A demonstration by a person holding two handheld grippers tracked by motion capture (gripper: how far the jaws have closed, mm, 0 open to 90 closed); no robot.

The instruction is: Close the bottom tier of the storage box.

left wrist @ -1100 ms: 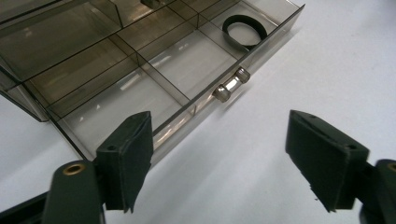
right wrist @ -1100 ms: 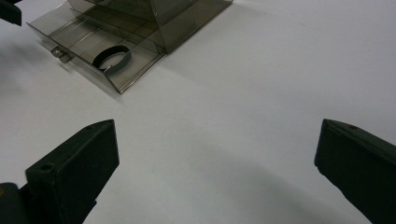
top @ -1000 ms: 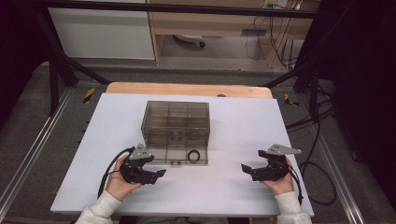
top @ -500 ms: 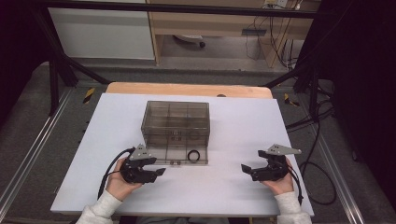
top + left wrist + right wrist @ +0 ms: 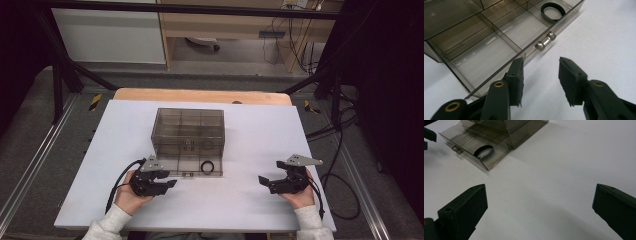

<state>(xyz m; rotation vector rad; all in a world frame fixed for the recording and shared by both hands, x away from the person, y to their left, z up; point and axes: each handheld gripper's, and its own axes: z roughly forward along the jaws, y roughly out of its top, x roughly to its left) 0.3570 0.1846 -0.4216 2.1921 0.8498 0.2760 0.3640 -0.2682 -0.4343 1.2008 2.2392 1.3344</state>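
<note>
Left tongs closing, empty, near drawer knob, right tongs released

A: Where are the hands?

B: Both come in from the counter's near edge. The left hand holds the left tongs low over the counter, tips pointing inward; the right hand holds the right tongs well apart from them, tips facing back at the left ones.

A: And the jaws?

B: The left jaws have just been closing, a gap remains and nothing sits between them. The right jaws stand wide, nothing between them either. White sleeves cover both forearms.
</note>
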